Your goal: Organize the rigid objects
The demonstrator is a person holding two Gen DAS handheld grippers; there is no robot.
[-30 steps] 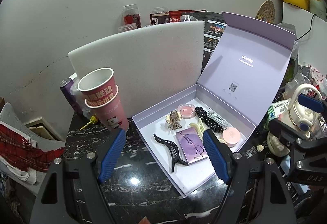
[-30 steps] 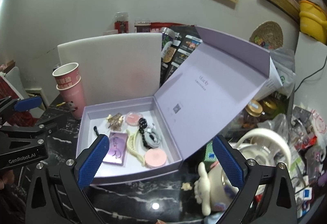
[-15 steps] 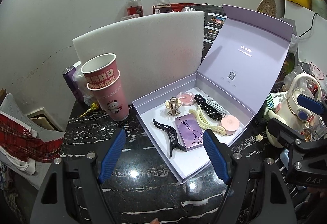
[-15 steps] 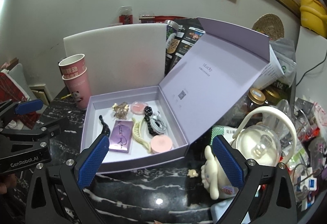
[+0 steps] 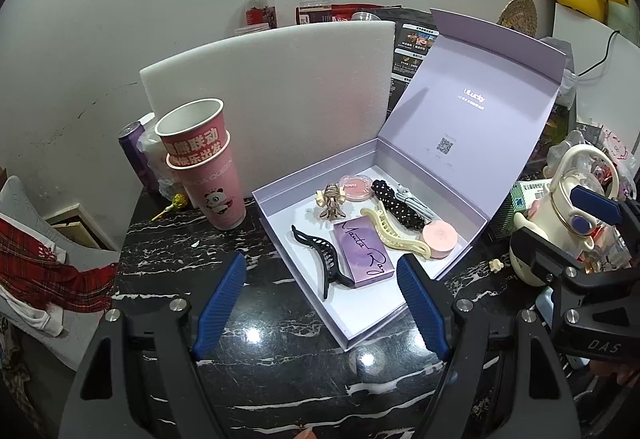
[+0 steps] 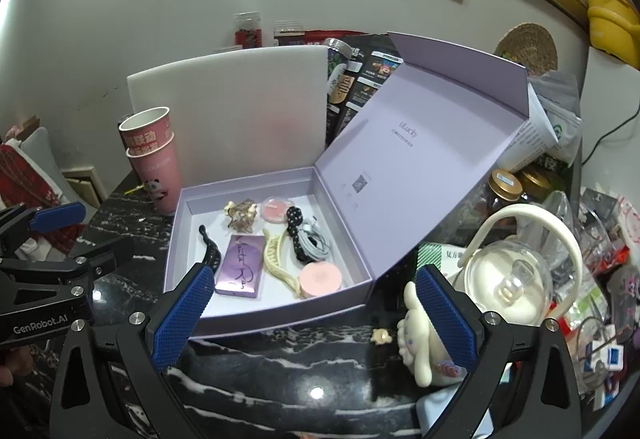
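Both grippers are spread wide and holding nothing, hovering over the black marble bench (image 5: 192, 251). The lavender gift box (image 5: 280, 235) sits open just ahead of the left gripper (image 5: 322, 305), lid propped up at the back. Inside: a black hair claw (image 5: 320, 255), a purple palette (image 5: 364, 253) beside it, a cream claw clip (image 5: 396, 237), a round pink compact (image 5: 440, 235), and a blush pot (image 5: 354, 186). The right gripper (image 6: 316, 311) hangs at the box's near edge. Stacked pink paper cups (image 5: 208, 167) stand left of the box.
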